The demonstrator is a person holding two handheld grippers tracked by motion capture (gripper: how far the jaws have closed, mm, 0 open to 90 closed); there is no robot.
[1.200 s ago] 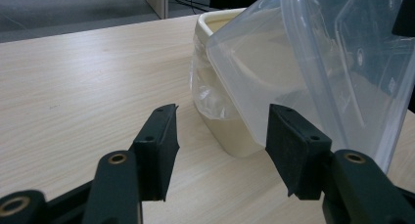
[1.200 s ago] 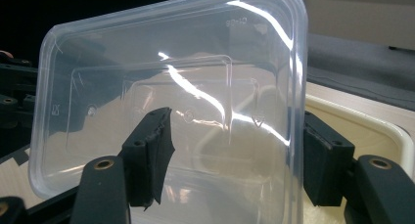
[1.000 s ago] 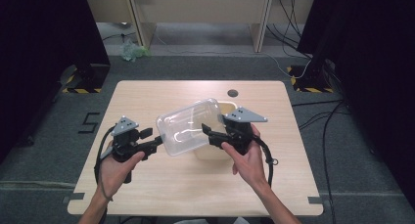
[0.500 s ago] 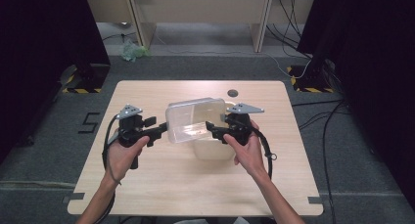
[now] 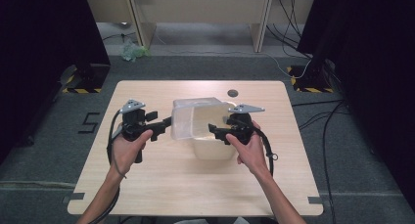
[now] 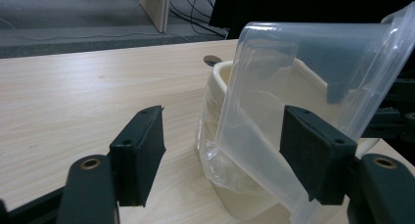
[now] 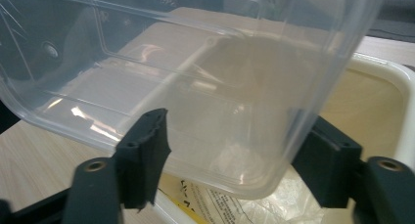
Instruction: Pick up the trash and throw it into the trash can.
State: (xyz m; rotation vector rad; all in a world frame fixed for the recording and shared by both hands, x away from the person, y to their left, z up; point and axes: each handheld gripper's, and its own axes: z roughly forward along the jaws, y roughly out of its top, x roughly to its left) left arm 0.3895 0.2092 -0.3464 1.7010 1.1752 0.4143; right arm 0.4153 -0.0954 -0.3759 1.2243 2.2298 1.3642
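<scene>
Hands (image 5: 128,148) level at table height, tools flanking tilted clear container (image 5: 188,121) — jaws opening.

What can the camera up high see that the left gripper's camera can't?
The high view alone takes in both hands, the right gripper, the whole table, the grey floor and cables. The left gripper view alone shows, close up, its own black jaws standing open beside the clear plastic container, one pad next to its wall. Both show that clear container tilted over the cream tub and the small dark disc.
</scene>
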